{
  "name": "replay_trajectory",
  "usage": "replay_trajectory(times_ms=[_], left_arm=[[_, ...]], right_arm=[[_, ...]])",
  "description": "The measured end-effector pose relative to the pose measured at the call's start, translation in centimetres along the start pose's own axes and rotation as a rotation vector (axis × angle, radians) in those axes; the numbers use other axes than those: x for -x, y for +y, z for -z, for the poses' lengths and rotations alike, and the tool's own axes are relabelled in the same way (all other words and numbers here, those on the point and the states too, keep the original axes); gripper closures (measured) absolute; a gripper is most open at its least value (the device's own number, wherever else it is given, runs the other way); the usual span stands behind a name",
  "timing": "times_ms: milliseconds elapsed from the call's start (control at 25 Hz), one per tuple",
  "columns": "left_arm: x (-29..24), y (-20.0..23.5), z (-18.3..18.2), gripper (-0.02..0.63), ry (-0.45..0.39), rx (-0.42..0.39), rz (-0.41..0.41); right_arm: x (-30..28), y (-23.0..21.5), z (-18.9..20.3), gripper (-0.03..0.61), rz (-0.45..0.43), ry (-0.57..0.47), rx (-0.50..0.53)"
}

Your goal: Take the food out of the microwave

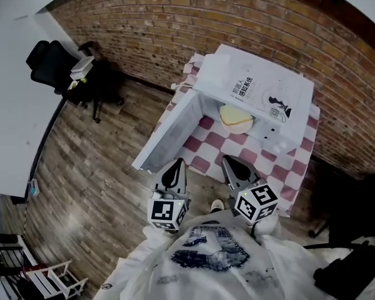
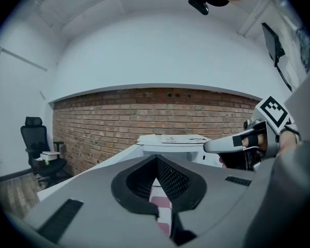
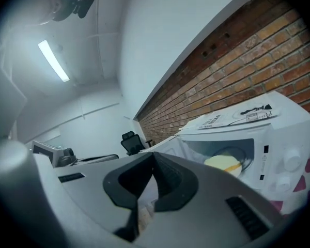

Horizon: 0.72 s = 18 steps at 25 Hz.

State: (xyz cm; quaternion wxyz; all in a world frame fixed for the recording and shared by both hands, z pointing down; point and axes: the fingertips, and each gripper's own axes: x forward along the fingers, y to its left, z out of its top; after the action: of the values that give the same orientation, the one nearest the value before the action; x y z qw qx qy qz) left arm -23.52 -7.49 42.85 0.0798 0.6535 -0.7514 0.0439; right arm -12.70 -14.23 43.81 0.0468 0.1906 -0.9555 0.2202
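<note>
A white microwave (image 1: pixel 256 89) stands on a table with a red-and-white checked cloth (image 1: pixel 203 144). Its door (image 1: pixel 169 133) hangs open to the left. Inside lies the food (image 1: pixel 235 118), a pale yellow round piece, also visible in the right gripper view as the food (image 3: pixel 225 163) behind the open front. My left gripper (image 1: pixel 179 162) is shut and empty, just short of the door's near end. My right gripper (image 1: pixel 227 159) is shut and empty too, over the cloth in front of the cavity. The left gripper (image 2: pixel 156 158) and right gripper (image 3: pixel 154 154) both point roughly level toward the microwave.
A brick wall (image 1: pixel 175 24) runs behind the table. A black office chair (image 1: pixel 53 64) and a white desk (image 1: pixel 12 105) stand to the left over the wooden floor. A white rack (image 1: pixel 50 277) sits at the bottom left, dark furniture (image 1: pixel 356 267) at the bottom right.
</note>
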Motion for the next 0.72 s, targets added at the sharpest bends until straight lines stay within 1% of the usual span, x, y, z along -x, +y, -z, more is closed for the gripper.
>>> replay_trajectory(times_ms=[280, 720], left_arm=[[-5.2, -3.2, 0.0, 0.604, 0.009, -0.009, 0.134], [-9.2, -7.2, 0.2, 0.606, 0.032, -0.013, 0.315]], right_arm=[[1.8, -4.8, -1.3, 0.565, 0.114, -0.055, -0.018], [4.4, -8.2, -2.2, 0.565, 0.259, -0.121, -0.038]])
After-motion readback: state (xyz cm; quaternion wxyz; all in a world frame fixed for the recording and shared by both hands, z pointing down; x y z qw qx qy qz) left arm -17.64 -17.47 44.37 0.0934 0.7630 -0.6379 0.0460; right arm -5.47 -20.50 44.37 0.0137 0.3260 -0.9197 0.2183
